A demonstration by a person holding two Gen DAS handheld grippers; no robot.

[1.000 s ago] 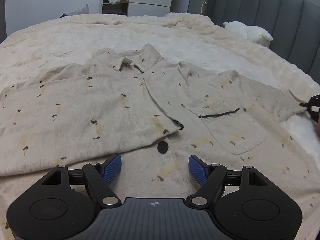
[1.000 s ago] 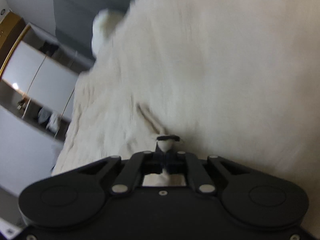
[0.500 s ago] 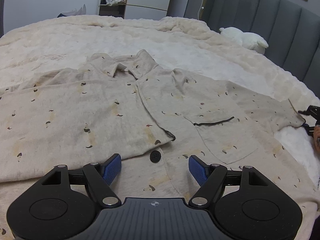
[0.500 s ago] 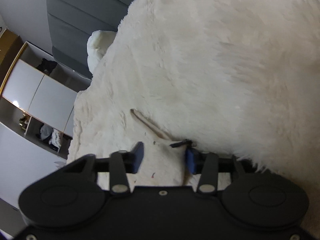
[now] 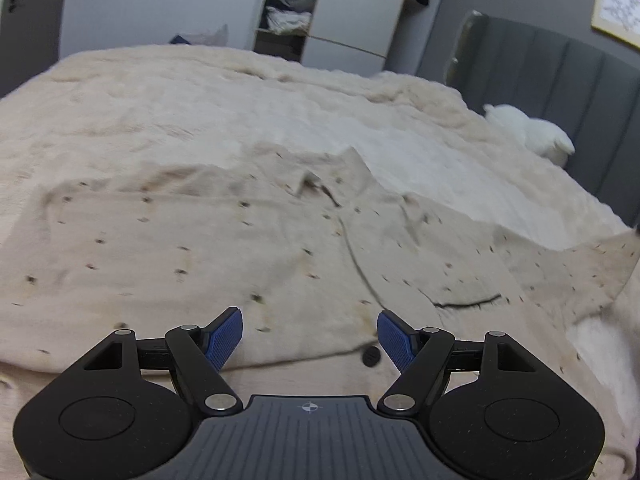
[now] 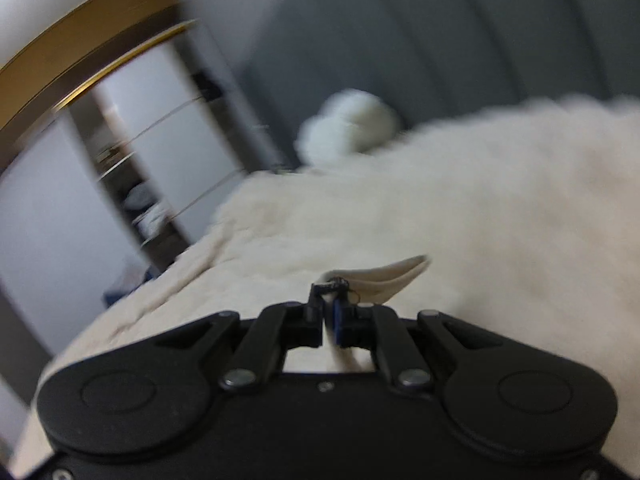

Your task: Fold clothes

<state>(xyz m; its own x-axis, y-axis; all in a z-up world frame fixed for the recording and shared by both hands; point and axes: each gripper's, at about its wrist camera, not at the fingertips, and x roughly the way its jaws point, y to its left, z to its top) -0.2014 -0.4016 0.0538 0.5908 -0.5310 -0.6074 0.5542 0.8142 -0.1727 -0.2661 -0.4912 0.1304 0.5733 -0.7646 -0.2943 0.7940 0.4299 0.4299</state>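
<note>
A beige short-sleeved shirt (image 5: 248,248) with small dark marks lies front up on the fluffy cream blanket (image 5: 160,100), collar away from me. My left gripper (image 5: 310,336) is open and empty, just above the shirt's lower front near a dark button (image 5: 370,356). The shirt's right sleeve (image 5: 592,272) is lifted off the bed at the right edge. In the right wrist view my right gripper (image 6: 330,314) is shut on the sleeve's edge (image 6: 392,276), which sticks out past the fingertips.
A grey padded headboard (image 5: 560,76) stands at the back right with a white plush toy (image 5: 532,132) in front of it, also in the right wrist view (image 6: 348,124). A white wardrobe with an open shelf of clothes (image 5: 292,12) stands beyond the bed.
My right gripper, open around the sleeve half a second ago, has shut on it and lifted it. The left gripper has stayed open and tilted up, moving forward over the shirt.
</note>
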